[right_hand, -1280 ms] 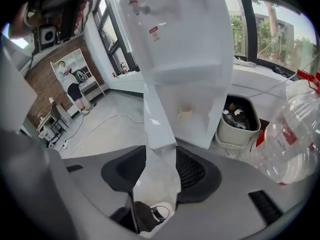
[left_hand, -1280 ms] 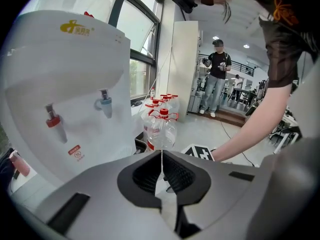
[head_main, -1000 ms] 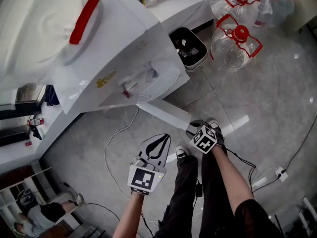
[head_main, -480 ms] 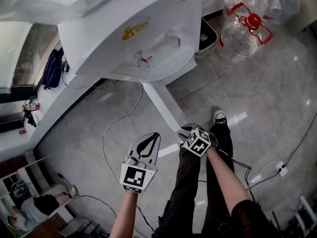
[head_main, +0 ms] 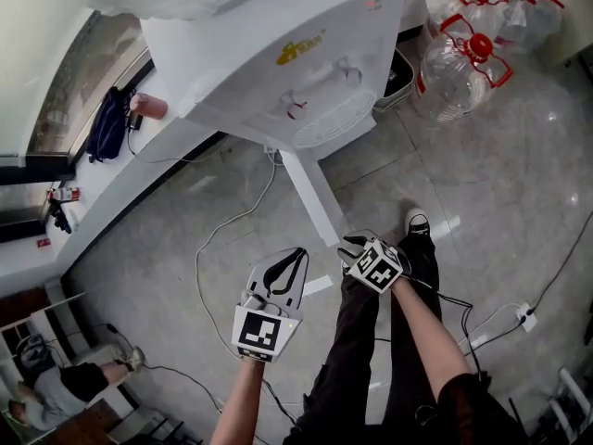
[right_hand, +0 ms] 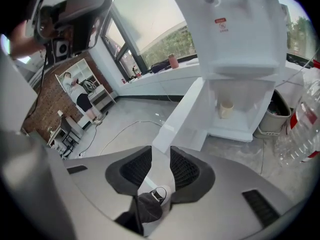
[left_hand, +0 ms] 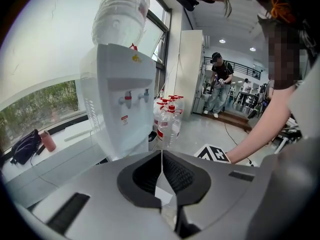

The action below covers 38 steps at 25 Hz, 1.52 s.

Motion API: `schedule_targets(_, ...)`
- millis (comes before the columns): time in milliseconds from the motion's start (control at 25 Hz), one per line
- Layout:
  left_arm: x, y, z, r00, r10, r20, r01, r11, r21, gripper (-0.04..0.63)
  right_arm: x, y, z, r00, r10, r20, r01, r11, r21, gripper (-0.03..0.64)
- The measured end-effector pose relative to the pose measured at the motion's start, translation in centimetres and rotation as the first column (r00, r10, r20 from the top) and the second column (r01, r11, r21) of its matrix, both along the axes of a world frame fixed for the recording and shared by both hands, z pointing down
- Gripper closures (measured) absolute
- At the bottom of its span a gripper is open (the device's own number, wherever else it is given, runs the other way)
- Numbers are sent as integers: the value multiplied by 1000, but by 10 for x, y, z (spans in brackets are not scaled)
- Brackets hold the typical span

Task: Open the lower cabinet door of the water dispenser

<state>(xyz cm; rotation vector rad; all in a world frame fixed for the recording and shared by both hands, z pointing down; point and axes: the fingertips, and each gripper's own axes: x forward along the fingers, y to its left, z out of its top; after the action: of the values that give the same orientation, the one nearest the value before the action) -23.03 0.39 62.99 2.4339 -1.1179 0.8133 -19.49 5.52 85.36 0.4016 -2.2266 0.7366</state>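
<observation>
Two jaws of the right gripper (right_hand: 161, 153), having just been closing, pinch the free edge of the lower cabinet door (head_main: 310, 191). Door stands wide, running straight from claw to water dispenser (head_main: 296, 54) ahead. Left gripper (left_hand: 161, 153): jaws together, empty, beside.

Lower cabinet door (head_main: 310, 195) wider open than before, right gripper (right_hand: 161, 153) fingers (right_hand: 183, 170) lately closer together on its edge.

No legible txt, gold logo (head_main: 301, 47) on water dispenser (head_main: 243, 63) front too small to read, red/white sticker (right_hand: 220, 20) below taps (head_main: 294, 106) illegible, water bottles (left_hand: 168, 120) w/ red labels, unreadable.
</observation>
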Motion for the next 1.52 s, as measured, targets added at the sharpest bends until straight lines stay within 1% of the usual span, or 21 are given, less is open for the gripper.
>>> schedule_targets(80,-4,8,-15,1000,4,-8,-4,1000,-4,578,5,-9,-30,999,36,24,-37,999,29,491)
schedule_targets(160,-7,15,-30,1000,11,-9,-12,1000,-6,578,12,-25,-69,996,78,53,-82,994,79,491)
schedule_targets(240,-11,21,-44,1000,18,-8,-18,1000,-10,578,21,-45,-114,988,130,78,-139,982,131,491)
schedule_targets(360,-14,29,-65,999,11,-33,-12,1000,-12,578,36,-57,-176,977,188,98,-203,964,172,491)
schedule_targets(440,-16,35,-82,999,14,-47,-15,1000,-10,578,40,-56,-213,971,211,114,-230,954,192,491)
schedule_targets(640,-16,56,-136,998,48,-37,-48,999,3,578,52,-33,-305,949,271,163,-301,932,201,494)
schedule_targets(760,-13,66,-168,999,36,-40,-35,999,18,578,61,-21,-355,937,291,194,-329,921,208,497)
schedule_targets(880,-11,76,-195,999,-3,-50,4,1000,29,578,70,-11,-398,920,310,240,-361,908,213,500)
schedule_targets(960,-7,88,-209,998,-39,-56,41,999,33,578,78,-1,-422,916,304,261,-363,905,221,502)
schedule_targets(1080,3,108,-230,995,-87,-56,90,994,54,578,92,20,-452,923,266,278,-337,908,248,502)
schedule_targets(1240,29,142,-257,989,-133,-61,138,986,96,578,115,57,-484,925,223,309,-309,913,267,502)
schedule_targets(1320,47,164,-275,982,-167,-90,175,979,103,578,127,80,-501,924,198,326,-294,915,276,502)
schedule_targets(1400,67,187,-295,970,-196,-140,211,972,105,578,138,104,-517,921,174,348,-281,917,284,502)
schedule_targets(1520,98,221,-317,961,-207,-184,233,963,133,577,150,138,-543,919,125,375,-251,917,309,503)
